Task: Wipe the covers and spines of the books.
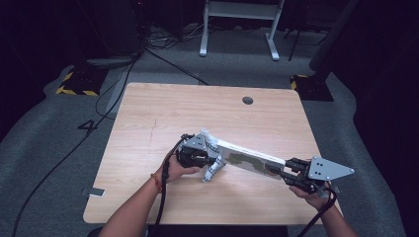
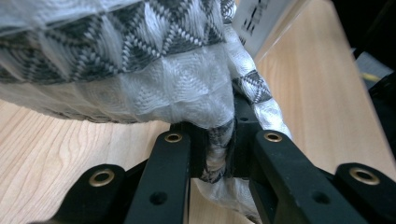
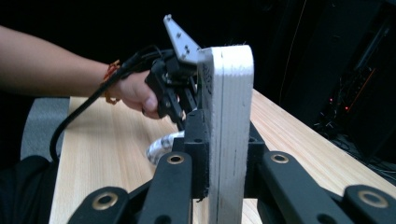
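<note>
A flat white board (image 1: 247, 157) with dark blotches is held above the wooden table (image 1: 163, 113), slanting from centre to lower right. My right gripper (image 1: 282, 173) is shut on its near end; in the right gripper view the jaws clamp the board's (image 3: 229, 93) thin edge, with my right gripper (image 3: 224, 163) low in frame. My left gripper (image 1: 213, 159) is shut on a grey-and-white patterned fabric (image 1: 211, 170) hanging at the board's far end. The left gripper view has the fabric (image 2: 140, 70) bunched above my left gripper (image 2: 215, 156), a fold pinched between the pads.
A round cable hole (image 1: 247, 100) sits near the table's far edge. A small grey object (image 1: 96, 192) lies at the table's left front corner. Cables (image 1: 118, 84) run over the carpet at left. A white desk frame (image 1: 242, 24) stands behind.
</note>
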### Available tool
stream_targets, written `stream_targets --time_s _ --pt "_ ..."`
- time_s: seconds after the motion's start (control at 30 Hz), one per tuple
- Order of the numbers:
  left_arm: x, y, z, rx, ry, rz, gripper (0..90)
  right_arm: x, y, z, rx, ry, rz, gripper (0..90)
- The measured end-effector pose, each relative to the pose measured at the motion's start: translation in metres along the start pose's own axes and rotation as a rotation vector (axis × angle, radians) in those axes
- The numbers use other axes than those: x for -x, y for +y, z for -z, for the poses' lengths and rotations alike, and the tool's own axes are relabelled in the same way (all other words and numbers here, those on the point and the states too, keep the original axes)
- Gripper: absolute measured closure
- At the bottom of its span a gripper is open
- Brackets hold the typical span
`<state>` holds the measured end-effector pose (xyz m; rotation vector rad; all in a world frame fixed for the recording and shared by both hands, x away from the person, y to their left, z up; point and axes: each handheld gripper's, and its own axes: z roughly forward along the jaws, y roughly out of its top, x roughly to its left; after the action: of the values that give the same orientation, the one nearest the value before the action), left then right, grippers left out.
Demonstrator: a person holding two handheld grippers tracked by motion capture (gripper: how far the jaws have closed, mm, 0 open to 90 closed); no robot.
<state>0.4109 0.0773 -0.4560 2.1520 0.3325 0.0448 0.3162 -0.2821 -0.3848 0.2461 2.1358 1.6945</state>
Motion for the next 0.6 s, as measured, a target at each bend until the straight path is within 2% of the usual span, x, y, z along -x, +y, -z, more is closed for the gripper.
stream_targets --time_s 0.1,0.17,0.3,0.4,0.43,0.6 --pt "0.003 -0.001 -0.005 -0.018 0.008 0.001 81.1 -0.001 0.002 0.0 0.009 -0.008 -0.003 79.2" --pt "0.005 -0.001 -0.008 -0.045 0.028 0.0 81.1 -0.001 0.003 0.0 0.022 -0.008 -0.01 79.2" --pt "0.006 -0.003 -0.014 -0.058 0.03 0.016 81.0 -0.002 0.005 0.001 0.037 -0.013 -0.014 79.2" --pt "0.006 -0.003 -0.017 -0.035 0.008 0.031 81.0 -0.001 0.004 0.002 0.052 -0.018 -0.029 79.2" --pt "0.007 -0.003 -0.017 -0.024 -0.006 0.028 81.0 -0.001 0.004 0.001 0.052 -0.021 -0.03 79.2" --pt "0.006 -0.005 -0.012 0.039 -0.039 0.064 80.7 0.0 -0.003 -0.001 0.042 -0.035 -0.046 79.1"
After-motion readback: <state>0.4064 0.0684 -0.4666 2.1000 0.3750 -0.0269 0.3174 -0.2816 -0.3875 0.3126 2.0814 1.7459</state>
